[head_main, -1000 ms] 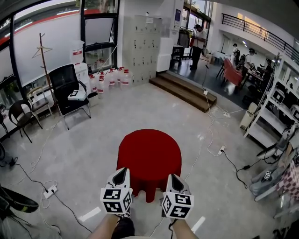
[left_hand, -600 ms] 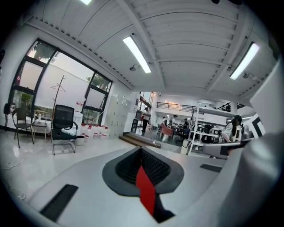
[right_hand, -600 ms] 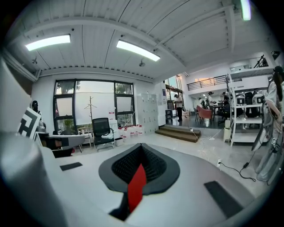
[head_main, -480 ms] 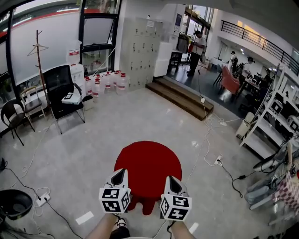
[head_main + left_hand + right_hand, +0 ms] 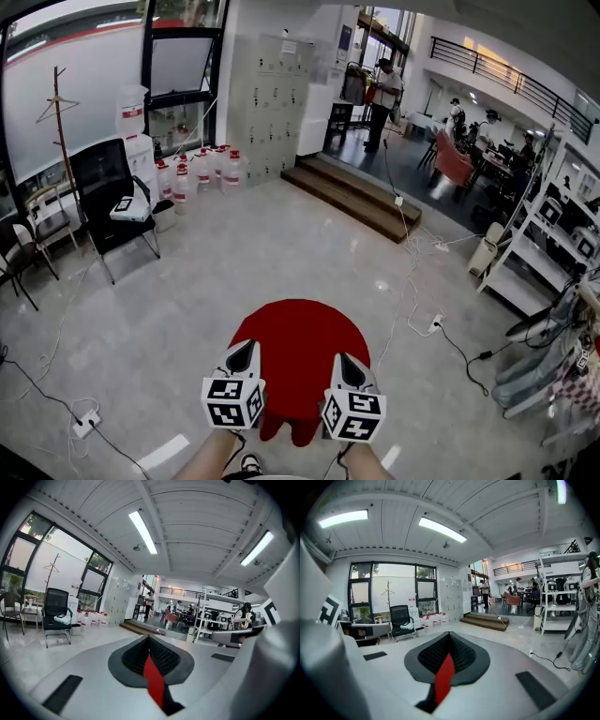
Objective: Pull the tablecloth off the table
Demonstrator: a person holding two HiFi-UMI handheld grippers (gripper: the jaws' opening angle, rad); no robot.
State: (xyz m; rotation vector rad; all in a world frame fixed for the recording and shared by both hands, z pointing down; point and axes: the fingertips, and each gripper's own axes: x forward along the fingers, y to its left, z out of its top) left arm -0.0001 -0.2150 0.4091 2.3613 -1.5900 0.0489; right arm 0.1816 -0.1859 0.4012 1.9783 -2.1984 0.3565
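Tablecloth [image 5: 300, 339], red, round and of soft fabric, lay draped over the small table right in front of me, hiding it completely. My left gripper [image 5: 245, 349] was clamped shut on a fold of the cloth, and my right gripper [image 5: 345, 360] pinched another fold beside it, a red strip showing between each pair of jaws. To do the pull well, I judged I should hold both grips tight, draw the two hands back level and together, and mind the loose white cables [image 5: 413, 302] on the grey polished floor [image 5: 187, 300].
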